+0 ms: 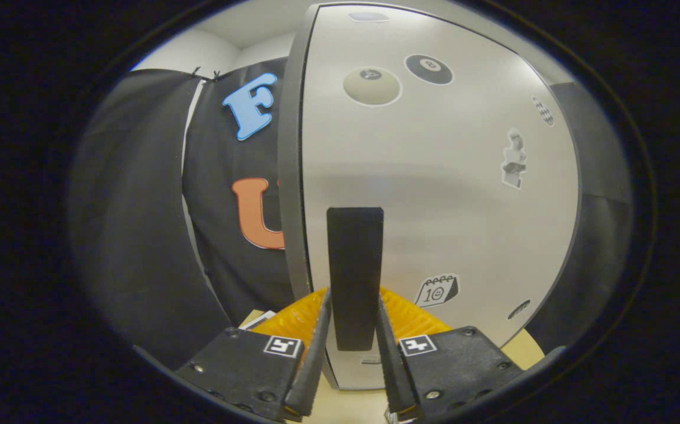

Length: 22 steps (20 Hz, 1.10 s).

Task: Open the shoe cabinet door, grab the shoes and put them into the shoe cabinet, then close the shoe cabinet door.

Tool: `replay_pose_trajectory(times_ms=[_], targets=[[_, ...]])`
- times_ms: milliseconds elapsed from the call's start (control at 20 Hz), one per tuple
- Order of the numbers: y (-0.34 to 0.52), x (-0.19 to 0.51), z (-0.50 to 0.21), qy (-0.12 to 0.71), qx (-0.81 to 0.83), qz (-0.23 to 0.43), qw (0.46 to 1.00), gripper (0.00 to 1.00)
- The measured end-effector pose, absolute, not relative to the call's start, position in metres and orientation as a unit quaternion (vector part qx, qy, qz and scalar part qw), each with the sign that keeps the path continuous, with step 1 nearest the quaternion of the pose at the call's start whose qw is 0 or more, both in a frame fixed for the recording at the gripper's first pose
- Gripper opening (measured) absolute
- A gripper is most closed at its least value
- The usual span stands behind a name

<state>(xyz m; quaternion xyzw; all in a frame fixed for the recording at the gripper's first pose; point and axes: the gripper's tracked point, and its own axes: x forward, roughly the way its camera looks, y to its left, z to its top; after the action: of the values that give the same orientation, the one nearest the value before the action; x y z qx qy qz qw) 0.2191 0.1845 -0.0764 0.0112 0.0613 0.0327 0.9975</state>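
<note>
I am bringing the claw [353, 353] up to the shoe cabinet door [434, 176], and its two fingers [315, 347] are bracketing the dark vertical handle [355, 277] on the door's face. The fingers are sitting close on either side of the handle's lower part, narrowed to about its width; from here I cannot tell for certain whether both are pressing on it or just flanking it. The door is looking slightly ajar to me: its grey edge [293, 176] is showing on the left with the booth cloth beyond it, though I am judging that and cannot be sure. Several stickers [372, 86] are dotted over the pale panel. Something orange and ribbed [293, 318] is lying low behind the fingers on the bench [346, 406]; I cannot tell what it is, and I am not making out the shoes here.

For this step I am aiming to squeeze squarely on the handle's flat sides before pulling, keeping the fingers level so they are not sliding down off its lower end. Then I am planning to pull in an arc about the hinge side instead of straight back, since a straight tug is likely to twist the handle out of the grip.
</note>
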Motion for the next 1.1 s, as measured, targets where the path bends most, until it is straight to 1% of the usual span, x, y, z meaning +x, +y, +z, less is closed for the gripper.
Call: replay_pose_trajectory(times_ms=[100, 250, 550, 750, 1100], targets=[[0.185, 0.220, -0.078, 0.068, 0.012, 0.031, 0.997, 0.40], [0.183, 0.218, -0.078, 0.071, 0.002, 0.025, 0.997, 0.39], [0.180, 0.208, -0.079, 0.079, -0.007, 0.063, 0.995, 0.30], [0.179, 0.183, -0.081, 0.082, -0.003, 0.090, 0.993, 0.28], [0.165, 0.151, -0.081, 0.073, -0.012, 0.105, 0.992, 0.26]])
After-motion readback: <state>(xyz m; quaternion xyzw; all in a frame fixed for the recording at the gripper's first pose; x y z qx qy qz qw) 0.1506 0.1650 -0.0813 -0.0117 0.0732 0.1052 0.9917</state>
